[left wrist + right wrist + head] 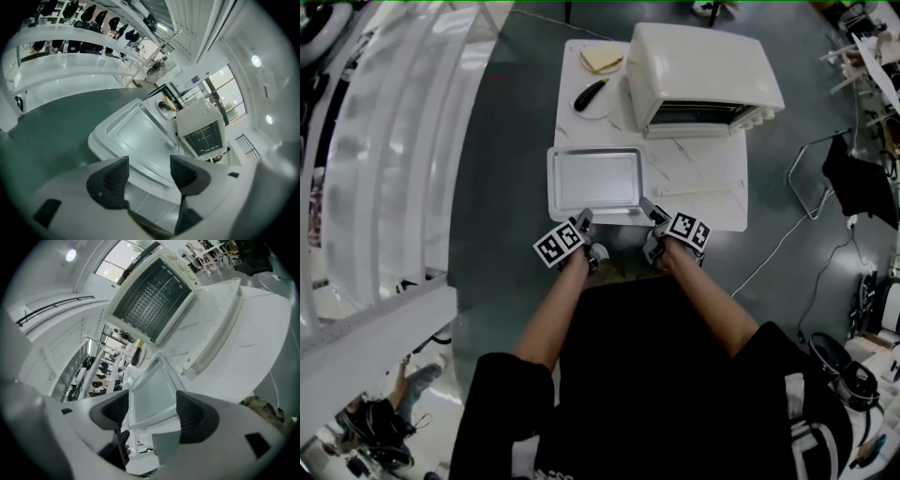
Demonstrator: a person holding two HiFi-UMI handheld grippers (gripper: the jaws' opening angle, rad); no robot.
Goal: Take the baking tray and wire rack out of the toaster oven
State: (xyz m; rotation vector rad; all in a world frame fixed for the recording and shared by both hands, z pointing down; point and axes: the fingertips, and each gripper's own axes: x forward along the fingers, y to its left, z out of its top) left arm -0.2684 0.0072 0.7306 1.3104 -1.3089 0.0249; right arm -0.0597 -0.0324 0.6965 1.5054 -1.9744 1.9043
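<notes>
Head view: the baking tray (pixel 595 180) lies flat on the near left part of the white table (pixel 712 202). Its long axis runs left to right along the table's near edge, its hollow faces up, and its left rim sits slightly past the table's left side. The left gripper (pixel 584 220) hangs at the tray's near left corner. In the left gripper view its jaws stand wide apart with nothing pinched, and the tray's near rim shows in the gap beyond the pads (pixel 115 176). The right gripper (pixel 652 210) hangs at the near right corner, equally spread and empty. In the right gripper view the tray (pixel 152 394) lies past the gap, clear of both pads. Both grippers point away from the person and downward, so the tray lies just ahead of and between them. Farther back and to the right stands the toaster oven (pixel 698 75) with its door folded down, and the wire rack (pixel 149 301) sits level inside it.
</notes>
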